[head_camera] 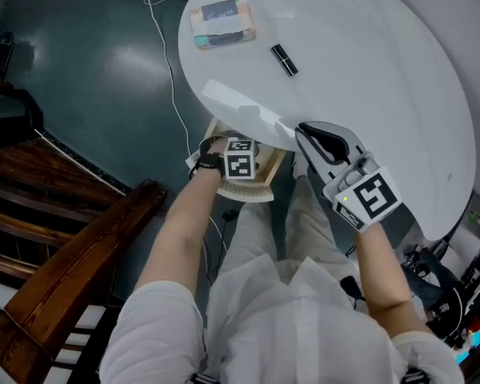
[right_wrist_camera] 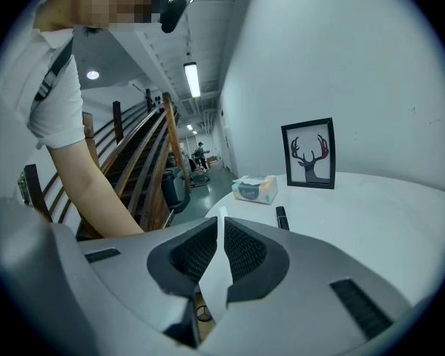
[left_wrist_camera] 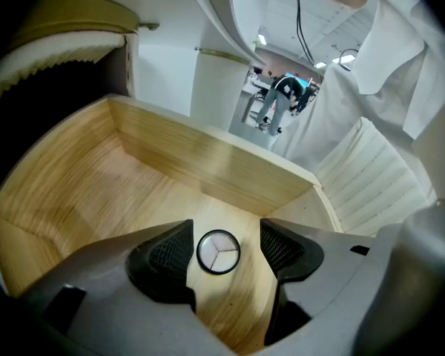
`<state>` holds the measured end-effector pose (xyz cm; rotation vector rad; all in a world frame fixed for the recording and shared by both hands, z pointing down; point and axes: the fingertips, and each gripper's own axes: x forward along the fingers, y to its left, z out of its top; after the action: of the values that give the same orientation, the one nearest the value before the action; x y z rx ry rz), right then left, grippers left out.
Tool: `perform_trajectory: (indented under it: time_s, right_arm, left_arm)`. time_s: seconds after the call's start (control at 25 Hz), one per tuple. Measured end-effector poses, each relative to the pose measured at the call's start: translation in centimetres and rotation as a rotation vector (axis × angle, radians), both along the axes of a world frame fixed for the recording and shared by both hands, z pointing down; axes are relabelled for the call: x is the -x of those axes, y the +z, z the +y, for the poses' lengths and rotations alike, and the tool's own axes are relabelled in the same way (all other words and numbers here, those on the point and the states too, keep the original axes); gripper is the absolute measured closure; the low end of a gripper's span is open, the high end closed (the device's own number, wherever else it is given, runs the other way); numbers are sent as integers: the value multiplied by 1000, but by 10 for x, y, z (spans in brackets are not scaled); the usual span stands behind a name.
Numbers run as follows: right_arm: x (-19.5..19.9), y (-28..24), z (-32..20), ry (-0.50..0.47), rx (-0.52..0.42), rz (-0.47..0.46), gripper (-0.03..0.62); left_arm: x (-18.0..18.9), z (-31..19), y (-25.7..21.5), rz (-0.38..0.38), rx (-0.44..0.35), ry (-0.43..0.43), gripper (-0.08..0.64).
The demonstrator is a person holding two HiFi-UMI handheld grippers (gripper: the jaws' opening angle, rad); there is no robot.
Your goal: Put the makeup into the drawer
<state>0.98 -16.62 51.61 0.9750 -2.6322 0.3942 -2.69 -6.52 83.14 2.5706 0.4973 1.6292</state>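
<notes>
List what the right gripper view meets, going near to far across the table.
right tongs, shut on a white panel → black lipstick tube → tissue pack → framed deer picture

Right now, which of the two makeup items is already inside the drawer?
The round compact: it lies on the wooden drawer floor, between the left gripper's open jaws. The black tube lies on the table.
</notes>
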Motion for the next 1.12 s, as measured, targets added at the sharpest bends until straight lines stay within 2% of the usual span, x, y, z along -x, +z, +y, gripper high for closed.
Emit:
perform_trajectory:
  time_s: [0.28,0.56,0.68,0.8,0.92,1.12]
  right_arm:
    - [0,-19,2,-24,-13,10,581]
    - [5,-45,4,-49,-34,9,581]
    - [5,-54,6,-64,-46,15,581]
    - [0,-62,3,-59,-59,17,581]
    - [-6,-71,1,-33,-67,5,581]
    - [-6,-82,5,-17,-75,4,581]
  left_arm:
    - [-10,-14,-41,70,-33,-107,276]
    - [-4,-14,-81,39,-37,-134,337]
    - [2,-10,-97,59,-18,-211,351]
    - [11,-14,-120,95,-34,-290,367]
    - [20,-17,-152,154,-38,-392,399]
    - [37,-28,-206,273,-99,-565,433]
